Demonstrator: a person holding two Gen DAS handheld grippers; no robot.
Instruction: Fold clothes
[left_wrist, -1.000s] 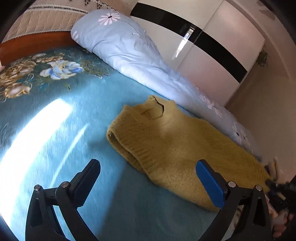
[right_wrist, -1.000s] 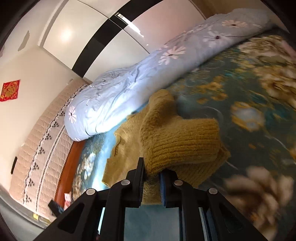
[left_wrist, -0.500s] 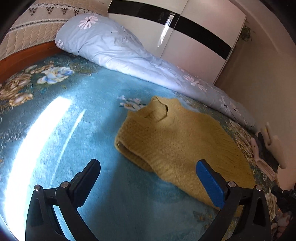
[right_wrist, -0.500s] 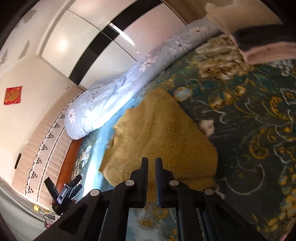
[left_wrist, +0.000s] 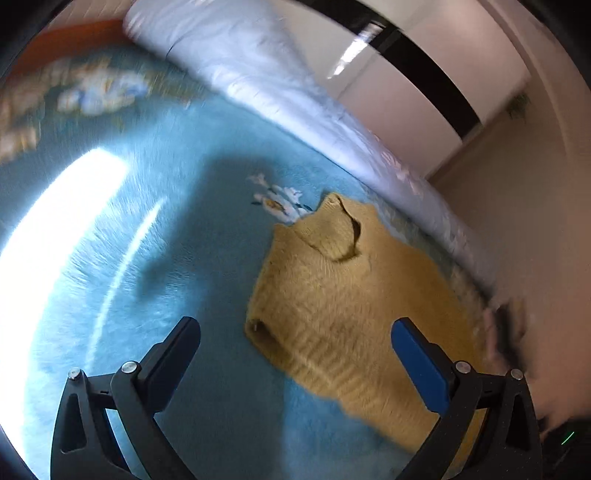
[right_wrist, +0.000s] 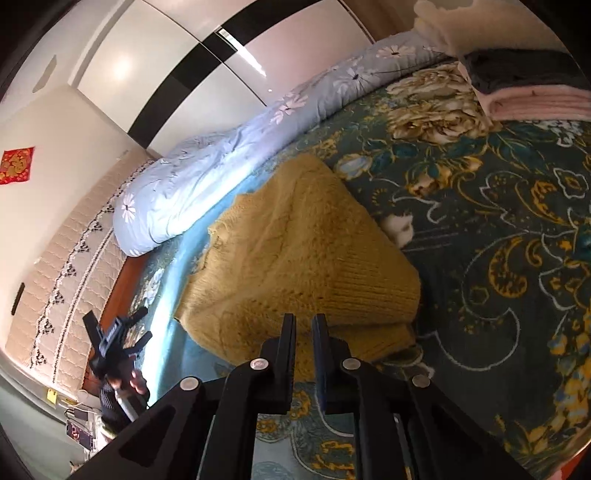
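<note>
A mustard-yellow knitted sweater (left_wrist: 343, 295) lies flat on the blue floral bedspread (left_wrist: 166, 258), neck towards the quilt, sleeves folded in. It also shows in the right wrist view (right_wrist: 295, 258). My left gripper (left_wrist: 295, 347) is open and empty, held above the sweater's near edge. My right gripper (right_wrist: 303, 325) has its jaws almost together with a narrow gap and nothing between them, just in front of the sweater's hem. The left gripper (right_wrist: 114, 339) shows far off at the bed's side in the right wrist view.
A rolled pale blue floral quilt (right_wrist: 229, 155) lies along the far side of the bed by a white and black wardrobe (right_wrist: 177, 59). A stack of folded clothes (right_wrist: 517, 85), grey on pink, sits at the bed's far right corner. The padded headboard (right_wrist: 62, 266) is at left.
One second ago my right gripper was shut on the sweater's folded part; it has let go and drawn back, and the sweater lies flat. My left gripper swung and stayed open.
</note>
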